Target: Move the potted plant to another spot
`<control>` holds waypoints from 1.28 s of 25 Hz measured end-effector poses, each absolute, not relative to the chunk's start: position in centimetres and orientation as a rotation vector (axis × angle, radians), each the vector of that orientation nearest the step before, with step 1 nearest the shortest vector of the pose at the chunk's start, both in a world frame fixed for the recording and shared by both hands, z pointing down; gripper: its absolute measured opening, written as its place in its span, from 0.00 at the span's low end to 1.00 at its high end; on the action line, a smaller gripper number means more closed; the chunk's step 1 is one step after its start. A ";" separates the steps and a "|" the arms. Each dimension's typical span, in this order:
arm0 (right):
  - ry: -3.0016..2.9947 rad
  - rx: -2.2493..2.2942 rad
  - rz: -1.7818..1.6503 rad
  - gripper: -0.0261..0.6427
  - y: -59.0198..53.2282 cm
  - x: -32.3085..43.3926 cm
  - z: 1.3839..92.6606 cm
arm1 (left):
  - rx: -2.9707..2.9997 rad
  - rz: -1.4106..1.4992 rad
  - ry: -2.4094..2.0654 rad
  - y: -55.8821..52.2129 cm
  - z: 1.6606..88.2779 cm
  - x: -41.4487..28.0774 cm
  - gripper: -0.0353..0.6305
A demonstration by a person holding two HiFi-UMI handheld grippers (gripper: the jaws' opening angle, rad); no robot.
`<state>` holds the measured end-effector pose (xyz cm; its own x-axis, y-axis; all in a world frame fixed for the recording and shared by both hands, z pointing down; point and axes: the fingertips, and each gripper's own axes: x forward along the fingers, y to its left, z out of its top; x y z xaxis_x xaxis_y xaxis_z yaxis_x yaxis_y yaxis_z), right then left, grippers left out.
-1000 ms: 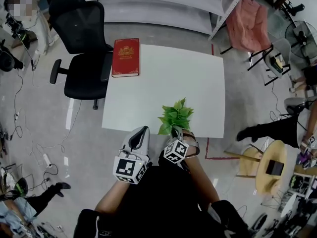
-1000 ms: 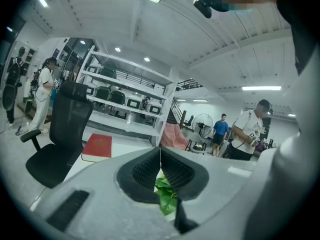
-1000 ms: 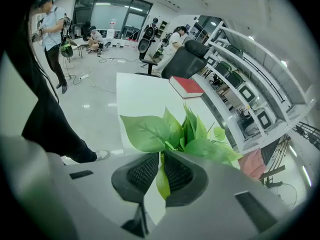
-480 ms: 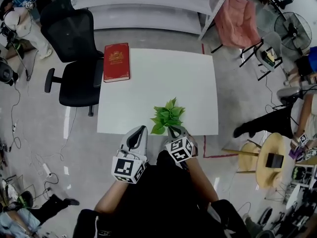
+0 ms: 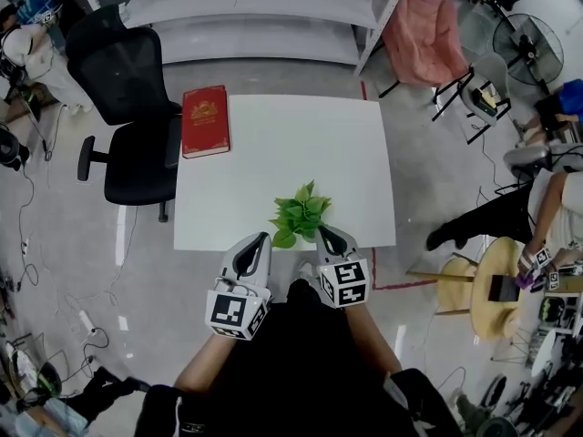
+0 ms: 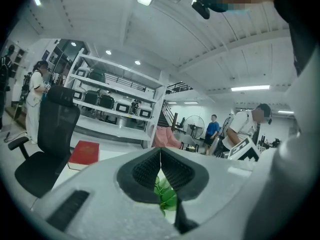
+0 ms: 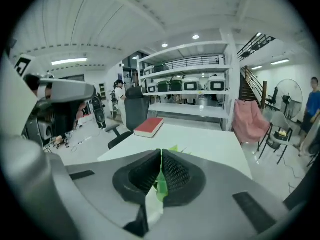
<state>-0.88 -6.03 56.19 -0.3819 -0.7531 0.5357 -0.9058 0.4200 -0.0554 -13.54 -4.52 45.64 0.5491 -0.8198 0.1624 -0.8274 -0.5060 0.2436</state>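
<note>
Left tongs (image 6: pixel 160 156) are pressed together, pad against pad, and they've got nothing in them. They hang just off the near edge of the bench (image 5: pixel 301 139), with green leaves showing low behind their tips. Over to the right tongs (image 7: pixel 161 166): shut down to a thin slit with a green leaf of the potted plant (image 5: pixel 299 215) pinched right in the seam, and a bit of white showing just beneath the pads.

From the head view the plant sits at the bench's near edge, about the middle of that edge, its leaves spreading between the two tool tips and hiding the pot. Is the pot resting on the bench or lifted off it? No telling from here.

Up at the far left corner lies a red book (image 5: pixel 205 120), well apart from the plant. A black office chair (image 5: pixel 127 89) stands beside that corner, and pale shelving (image 5: pixel 246 7) runs behind the bench.
</note>
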 end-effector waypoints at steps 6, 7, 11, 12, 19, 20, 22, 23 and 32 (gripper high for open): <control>-2.311 1.515 0.476 0.06 -5.1 -0.3 52.6 | 2.512 0.035 -1.346 -4.1 45.5 -12.6 0.08; -2.319 1.529 0.475 0.06 -4.9 -0.2 52.1 | 2.514 0.035 -1.344 -4.0 45.5 -12.5 0.08; -2.338 1.586 0.462 0.06 -3.8 -0.1 50.6 | 2.512 0.031 -1.338 -3.7 45.4 -12.2 0.08; -2.338 1.598 0.457 0.06 -3.4 0.0 50.3 | 2.514 0.031 -1.337 -3.7 45.4 -12.1 0.08; -2.330 1.659 0.417 0.06 -2.0 0.4 49.2 | 2.537 0.046 -1.327 -3.4 45.5 -11.9 0.08; -2.332 1.663 0.416 0.06 -1.9 0.5 49.2 | 2.533 0.048 -1.329 -3.4 45.6 -11.9 0.08; -2.339 1.671 0.416 0.06 -1.8 0.5 49.2 | 2.530 0.050 -1.332 -3.3 45.7 -11.9 0.08; -2.341 1.675 0.418 0.06 -1.8 0.5 49.1 | 2.530 0.052 -1.332 -3.4 45.7 -12.0 0.08; -2.347 1.663 0.423 0.06 -1.8 0.3 49.3 | 2.528 0.056 -1.328 -3.4 45.8 -11.8 0.08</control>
<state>0.27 -1.83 49.33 -0.3273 -0.8772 0.3514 -0.9447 0.3127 -0.0991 -11.85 -3.38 45.81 0.5754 -0.8011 0.1648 -0.8121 -0.5357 0.2313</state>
